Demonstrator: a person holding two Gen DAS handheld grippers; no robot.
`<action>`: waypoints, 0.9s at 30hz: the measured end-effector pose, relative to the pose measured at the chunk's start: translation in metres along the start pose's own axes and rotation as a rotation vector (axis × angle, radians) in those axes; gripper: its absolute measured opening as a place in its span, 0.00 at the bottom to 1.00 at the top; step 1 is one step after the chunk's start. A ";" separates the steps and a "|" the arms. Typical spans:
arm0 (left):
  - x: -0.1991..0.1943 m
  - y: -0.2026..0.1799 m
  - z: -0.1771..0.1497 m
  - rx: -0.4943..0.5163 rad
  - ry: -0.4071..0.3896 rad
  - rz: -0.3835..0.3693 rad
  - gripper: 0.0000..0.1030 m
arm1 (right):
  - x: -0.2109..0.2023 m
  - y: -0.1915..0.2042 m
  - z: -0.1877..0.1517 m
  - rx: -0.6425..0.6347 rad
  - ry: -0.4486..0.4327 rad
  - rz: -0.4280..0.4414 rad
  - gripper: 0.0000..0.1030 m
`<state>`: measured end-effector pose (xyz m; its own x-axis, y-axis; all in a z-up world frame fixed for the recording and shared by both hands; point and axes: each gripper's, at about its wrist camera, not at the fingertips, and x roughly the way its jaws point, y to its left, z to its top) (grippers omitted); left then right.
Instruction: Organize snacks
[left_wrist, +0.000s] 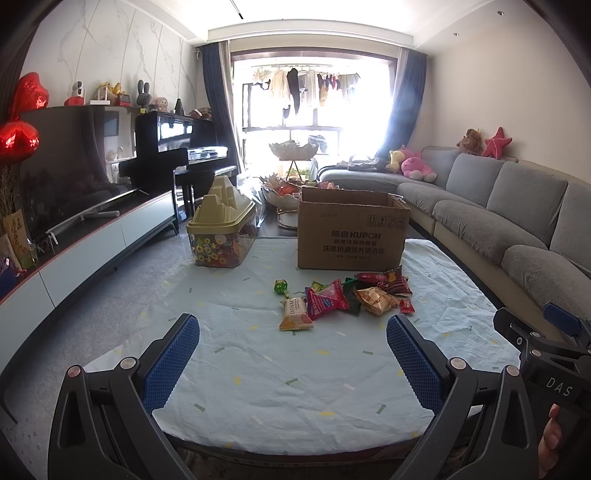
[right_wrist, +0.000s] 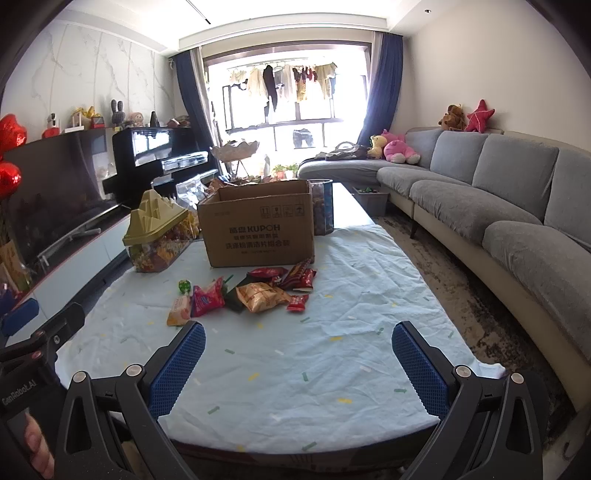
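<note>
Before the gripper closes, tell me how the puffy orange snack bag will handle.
The orange snack bag looks air-filled, so probably light and squashy. Its glossy film may slip or crinkle. It overlaps neighbouring packets, so pushing would likely drag those.

A grey sofa (left_wrist: 498, 192) runs along three o'clock; a black piano (left_wrist: 177, 144) stands at ten o'clock.

Both fisheye views sit low at the near edge of the table under the pale blue patterned cloth (left_wrist: 295, 369), looking forward toward the bright window at 12 o'clock. The left wrist view stands left of the right one. Both share the brown cardboard box (left_wrist: 352, 236) (right_wrist: 258, 230) and the scattered snack packets (left_wrist: 343, 299) (right_wrist: 255, 293) in the middle distance.
</note>
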<state>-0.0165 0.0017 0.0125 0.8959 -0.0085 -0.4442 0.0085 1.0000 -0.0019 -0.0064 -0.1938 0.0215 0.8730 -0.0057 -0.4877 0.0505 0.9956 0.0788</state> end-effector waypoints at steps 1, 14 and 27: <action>0.000 0.000 0.000 0.000 0.000 0.000 1.00 | 0.000 0.000 0.000 -0.001 0.002 0.000 0.99; 0.014 0.003 -0.003 -0.018 0.043 -0.009 1.00 | 0.017 0.000 -0.005 -0.014 0.041 0.005 0.99; 0.064 0.011 -0.009 -0.008 0.103 -0.007 1.00 | 0.073 0.016 -0.015 -0.064 0.149 0.047 0.99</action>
<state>0.0374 0.0126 -0.0240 0.8452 -0.0157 -0.5341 0.0109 0.9999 -0.0122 0.0508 -0.1773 -0.0259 0.7920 0.0503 -0.6085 -0.0237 0.9984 0.0517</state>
